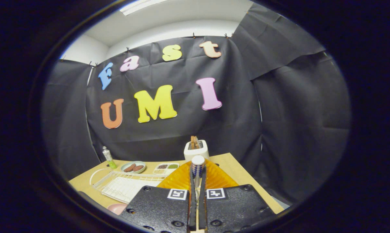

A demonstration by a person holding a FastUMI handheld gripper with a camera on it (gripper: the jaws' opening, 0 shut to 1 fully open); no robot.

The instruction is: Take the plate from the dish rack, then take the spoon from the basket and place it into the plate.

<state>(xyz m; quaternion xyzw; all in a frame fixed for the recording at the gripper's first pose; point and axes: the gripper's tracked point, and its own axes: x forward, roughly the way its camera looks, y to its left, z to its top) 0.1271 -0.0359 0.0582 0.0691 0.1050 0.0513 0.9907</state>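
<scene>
Wooden table [229, 161]; gripper [197, 181] clamps ribbed amber plate [214, 178].

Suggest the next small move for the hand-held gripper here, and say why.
Probably lower a little and open the fingers. The hand-held gripper looks shut on the spoon, whose blue-checked end sticks up between the fingers, and the orange plate already lies on the table right under and ahead of them, beside the white dish rack. Releasing should drop the spoon into the plate.
</scene>
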